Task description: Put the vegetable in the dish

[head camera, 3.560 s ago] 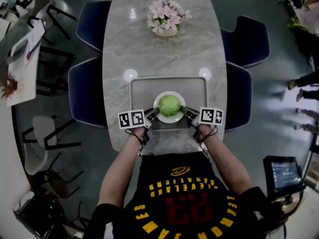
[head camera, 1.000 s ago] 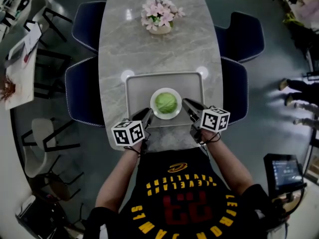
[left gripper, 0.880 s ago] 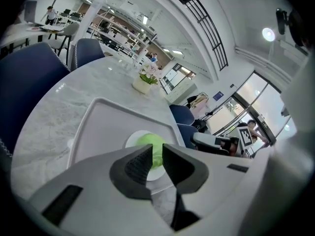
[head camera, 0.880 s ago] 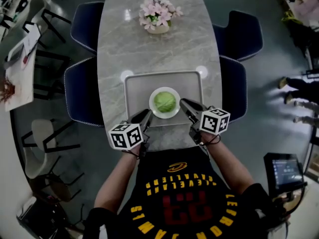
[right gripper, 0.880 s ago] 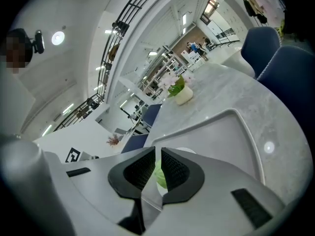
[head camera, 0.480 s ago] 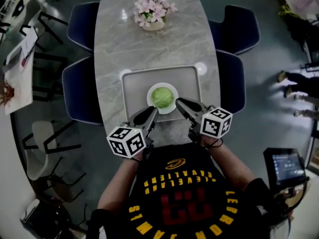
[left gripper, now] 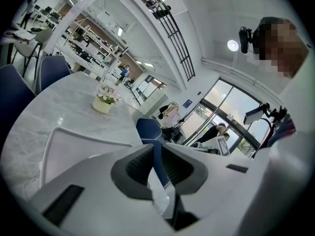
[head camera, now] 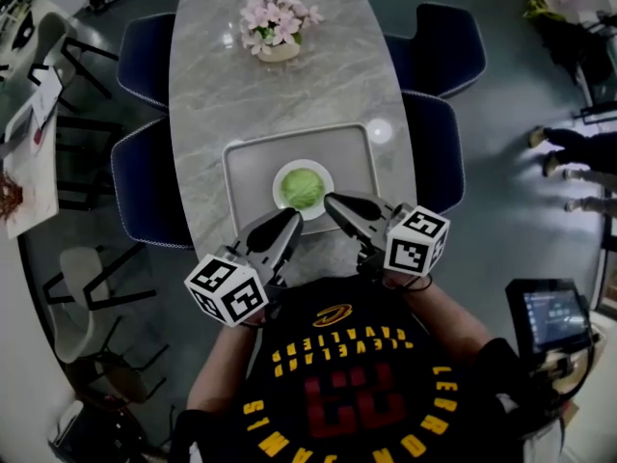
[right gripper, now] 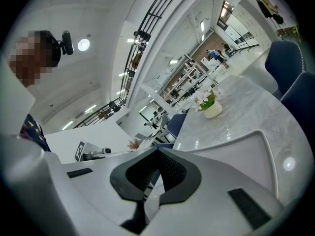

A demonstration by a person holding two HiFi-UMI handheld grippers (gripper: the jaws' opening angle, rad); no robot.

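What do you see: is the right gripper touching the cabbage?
Apart. The head view shows the right gripper short of the cabbage; its own view shows nothing between its jaws.

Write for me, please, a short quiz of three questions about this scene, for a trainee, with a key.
1. True or false: the vegetable lies on the bare tray, outside the dish.
2. What stands at the far end of the table? A: flowers. B: a bottle. C: a lamp.
3. What do the left gripper and the right gripper hold?

Key: 1 false, it lies in the dish. 2 A. 3 nothing; both are empty, near the tray's near edge.
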